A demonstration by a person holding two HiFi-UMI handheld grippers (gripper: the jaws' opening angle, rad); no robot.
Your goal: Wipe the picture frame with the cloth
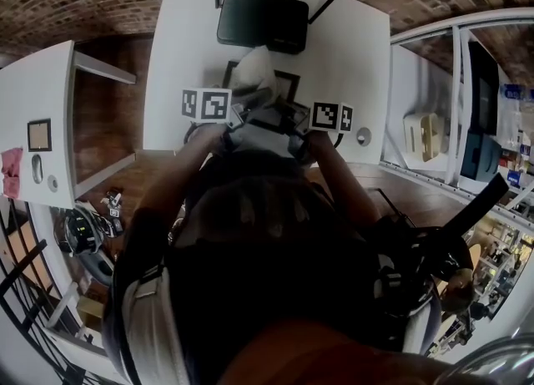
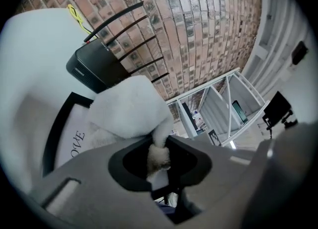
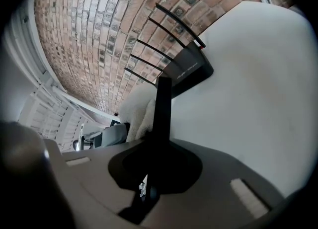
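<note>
L gripper (image 2: 158,157) is pinching the cloth (image 2: 126,106), draping over the picture frame (image 2: 51,133); R gripper (image 3: 157,146) is clamping the frame's edge rn.

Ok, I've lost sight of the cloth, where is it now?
Head view, centre of the table: the cloth is bunched against the picture frame, just in front of the router, with a corner pinched in the left gripper.
</note>
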